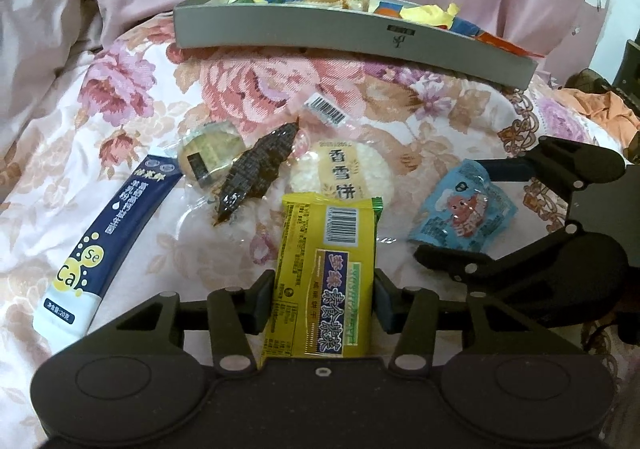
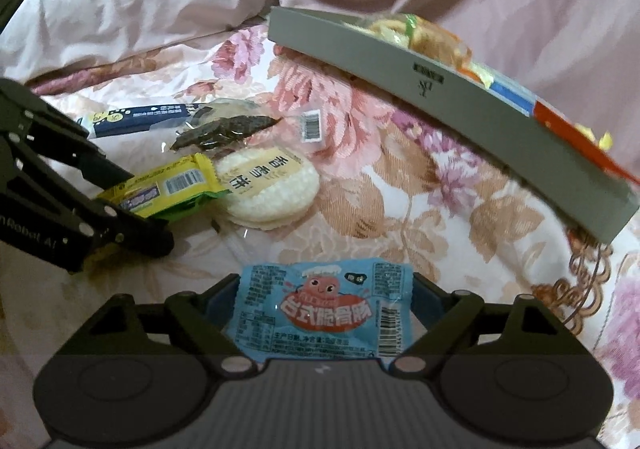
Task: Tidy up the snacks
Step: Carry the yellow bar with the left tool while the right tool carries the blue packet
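Loose snacks lie on a floral bedspread in front of a grey tray (image 1: pixel 320 29) (image 2: pixel 440 89) that holds several wrapped snacks. My left gripper (image 1: pixel 324 289) (image 2: pixel 144 209) is shut on a yellow biscuit packet (image 1: pixel 324 269) (image 2: pixel 168 185), a pad against each long side. To its right, my right gripper (image 2: pixel 324 285) (image 1: pixel 452 209) is shut on a light blue sausage packet (image 2: pixel 320 309) (image 1: pixel 464 209), which looks slightly crumpled between the fingers. Both packets rest low on the bedspread.
Beyond the yellow packet lie a white rice cracker pack (image 1: pixel 344 173) (image 2: pixel 272 185), a dark seaweed-like packet (image 1: pixel 256 169) (image 2: pixel 224 129), a round cookie (image 1: pixel 208 153) and a navy sachet (image 1: pixel 108 241) (image 2: pixel 140 119). Pink bedding is heaped behind the tray.
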Tool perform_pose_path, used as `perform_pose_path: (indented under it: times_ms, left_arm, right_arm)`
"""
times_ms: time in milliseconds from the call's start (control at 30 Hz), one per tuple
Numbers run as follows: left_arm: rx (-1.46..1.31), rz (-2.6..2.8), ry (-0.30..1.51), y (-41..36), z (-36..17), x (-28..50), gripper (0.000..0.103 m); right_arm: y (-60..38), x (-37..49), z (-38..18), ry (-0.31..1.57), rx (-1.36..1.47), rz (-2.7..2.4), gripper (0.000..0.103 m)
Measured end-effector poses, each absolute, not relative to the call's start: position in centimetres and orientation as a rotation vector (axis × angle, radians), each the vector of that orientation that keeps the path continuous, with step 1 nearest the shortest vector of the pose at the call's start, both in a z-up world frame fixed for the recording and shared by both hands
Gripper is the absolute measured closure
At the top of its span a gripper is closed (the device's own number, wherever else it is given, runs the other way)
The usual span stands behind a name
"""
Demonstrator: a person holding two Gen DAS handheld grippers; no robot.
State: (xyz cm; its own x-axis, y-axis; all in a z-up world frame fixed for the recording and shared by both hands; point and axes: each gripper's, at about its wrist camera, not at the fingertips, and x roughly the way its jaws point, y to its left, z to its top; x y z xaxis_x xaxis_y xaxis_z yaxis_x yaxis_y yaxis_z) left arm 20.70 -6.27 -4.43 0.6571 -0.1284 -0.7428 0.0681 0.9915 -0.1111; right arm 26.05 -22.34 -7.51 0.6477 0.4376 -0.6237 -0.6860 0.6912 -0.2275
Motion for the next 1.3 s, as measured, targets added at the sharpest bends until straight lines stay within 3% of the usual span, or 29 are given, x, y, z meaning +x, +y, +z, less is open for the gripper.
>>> perform_pose_path:
  times_ms: [433,867,1300]
  left_arm:
    - [-0.079,-0.083,0.723,-7.5,-0.5,20.0,0.051]
    - [-0.065,-0.052,0.565,-9.6,5.4,23.3,0.051]
    - [-0.112,-0.047,0.391,-11.6,9.6,31.2,0.051]
  right_arm:
    - [-22.9,23.6,-5.1,0.306,-0.508,0.609,0.015]
    - [-25.4,23.2,-1.2,0.065,-0.363,0.468,0.015]
    - [-28.5,28.6,0.6,0.017,-0.127,0.253,0.014]
